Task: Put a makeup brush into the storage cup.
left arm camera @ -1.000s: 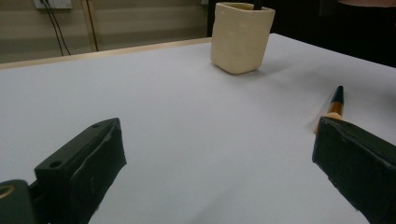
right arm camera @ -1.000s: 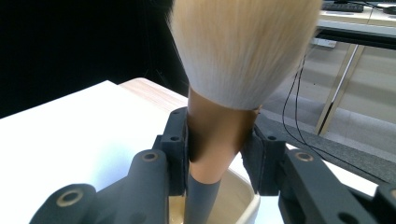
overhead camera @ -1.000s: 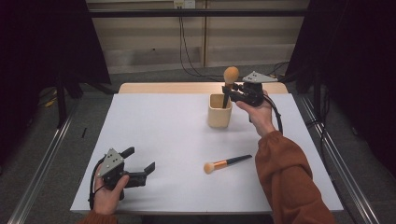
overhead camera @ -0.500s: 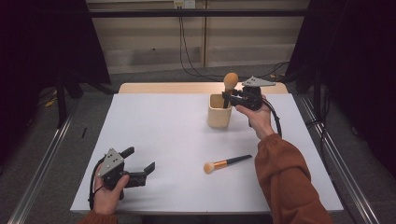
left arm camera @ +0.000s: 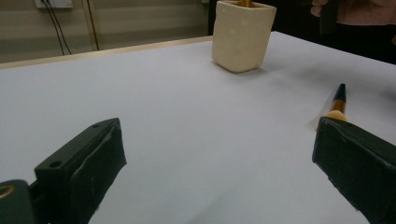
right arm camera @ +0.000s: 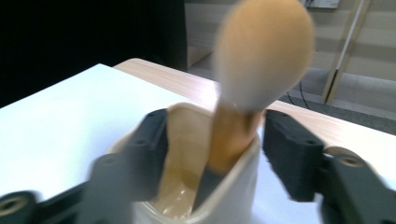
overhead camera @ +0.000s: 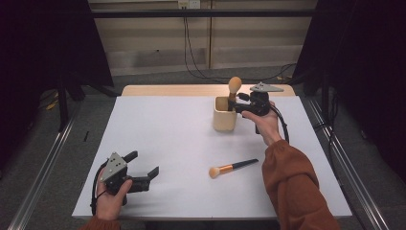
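- a white rectangular surface with a pale wooden strip along its far edge, seen from above.
- a cream, square-sided ceramic cup stands upright near the far middle of the surface.
- a makeup brush with a round tan head and wooden handle stands in the cup, head up, leaning against the rim on the side nearest the right hand.
- the right tool, held by a hand in an orange sleeve, sits level at the cup's rim; in the right gripper view its two black jaws stand either side of the brush handle with gaps showing, not pressing it. the jaws have just been opening, with the brush between them.
- a second makeup brush with a tan head, orange ferrule and black handle lies flat on the surface, nearer the person and well apart from the cup.
- the left tool rests at the near left corner of the surface in the left hand, its jaws spread wide with nothing between them.
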`<state>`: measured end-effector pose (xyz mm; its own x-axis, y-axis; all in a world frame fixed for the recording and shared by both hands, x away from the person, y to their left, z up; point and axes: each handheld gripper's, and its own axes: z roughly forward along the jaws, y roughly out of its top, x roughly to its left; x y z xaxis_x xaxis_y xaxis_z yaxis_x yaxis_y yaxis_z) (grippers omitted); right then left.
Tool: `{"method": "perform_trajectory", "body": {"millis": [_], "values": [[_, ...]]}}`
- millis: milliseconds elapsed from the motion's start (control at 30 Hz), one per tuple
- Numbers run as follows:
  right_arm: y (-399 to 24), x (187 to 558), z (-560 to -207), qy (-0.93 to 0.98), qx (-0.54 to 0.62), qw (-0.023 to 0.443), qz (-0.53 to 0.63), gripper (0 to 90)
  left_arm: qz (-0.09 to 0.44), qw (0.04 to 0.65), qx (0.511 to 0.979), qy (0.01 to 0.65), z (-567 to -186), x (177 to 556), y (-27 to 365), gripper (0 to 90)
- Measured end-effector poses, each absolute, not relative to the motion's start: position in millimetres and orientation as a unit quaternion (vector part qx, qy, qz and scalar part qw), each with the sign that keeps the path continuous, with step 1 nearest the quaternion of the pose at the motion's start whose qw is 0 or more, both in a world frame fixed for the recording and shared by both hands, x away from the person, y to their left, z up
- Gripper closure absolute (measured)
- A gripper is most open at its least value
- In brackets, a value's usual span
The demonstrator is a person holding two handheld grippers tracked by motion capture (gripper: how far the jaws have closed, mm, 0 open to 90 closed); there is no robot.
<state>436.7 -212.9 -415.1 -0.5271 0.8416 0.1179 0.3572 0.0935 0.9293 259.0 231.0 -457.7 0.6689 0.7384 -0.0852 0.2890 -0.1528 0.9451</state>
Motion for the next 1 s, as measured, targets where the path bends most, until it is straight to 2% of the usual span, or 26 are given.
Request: {"method": "perform_trajectory", "body": {"millis": [100,267,467,767,1000], "values": [[-215,435,-415,0.696,0.434,0.233,0.522,22.3,0.206,0.548,0.731,0.351,-458,259,231,2.3],[-214,428,-413,0.689,0.426,0.241,0.534,12.9,0.206,0.548,0.730,0.352,-458,259,231,2.3],[-216,419,-411,0.688,0.419,0.236,0.544,5.9,0.208,0.547,0.731,0.350,-457,259,231,2.3],[-220,404,-412,0.688,0.410,0.230,0.553,0.7,0.211,0.547,0.730,0.351,-457,259,232,2.3],[-223,388,-412,0.687,0.403,0.228,0.559,0.8,0.211,0.548,0.728,0.354,-456,258,234,2.3]]}}
